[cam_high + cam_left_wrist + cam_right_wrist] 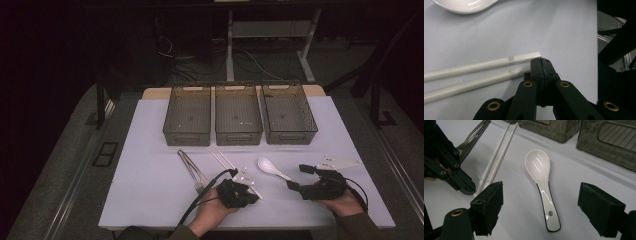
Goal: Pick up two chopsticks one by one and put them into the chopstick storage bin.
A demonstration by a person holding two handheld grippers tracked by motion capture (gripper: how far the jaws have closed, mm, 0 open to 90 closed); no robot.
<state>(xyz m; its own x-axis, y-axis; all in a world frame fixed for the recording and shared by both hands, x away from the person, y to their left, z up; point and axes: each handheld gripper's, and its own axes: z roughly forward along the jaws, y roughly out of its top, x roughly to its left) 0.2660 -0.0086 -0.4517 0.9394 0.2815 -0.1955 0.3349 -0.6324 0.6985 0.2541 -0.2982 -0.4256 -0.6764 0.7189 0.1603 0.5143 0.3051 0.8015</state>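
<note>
in the high view, a white bench (150, 200) is seen with three dark mesh baskets (239, 120) set side by side along its far part. in front of them lie metal tongs (191, 170), a pair of white chopsticks (222, 159) and a white spoon (272, 169). the left gripper (248, 196) is held at the near end of the chopsticks; the right gripper (296, 177) is held just beside the spoon's handle.

in the left gripper view, the left gripper's fingers (536, 70) are seen pressed flat together, with nothing between them, their tips against the ends of the two chopsticks (474, 75). the spoon's bowl (464, 6) is seen at the top edge.

in the right gripper view, the right gripper's fingers (490, 205) are spread wide and nothing is held; the spoon (541, 180) lies on the bench between them, handle toward the camera. the left gripper (465, 188) is seen at the left, at the chopstick ends.
</note>
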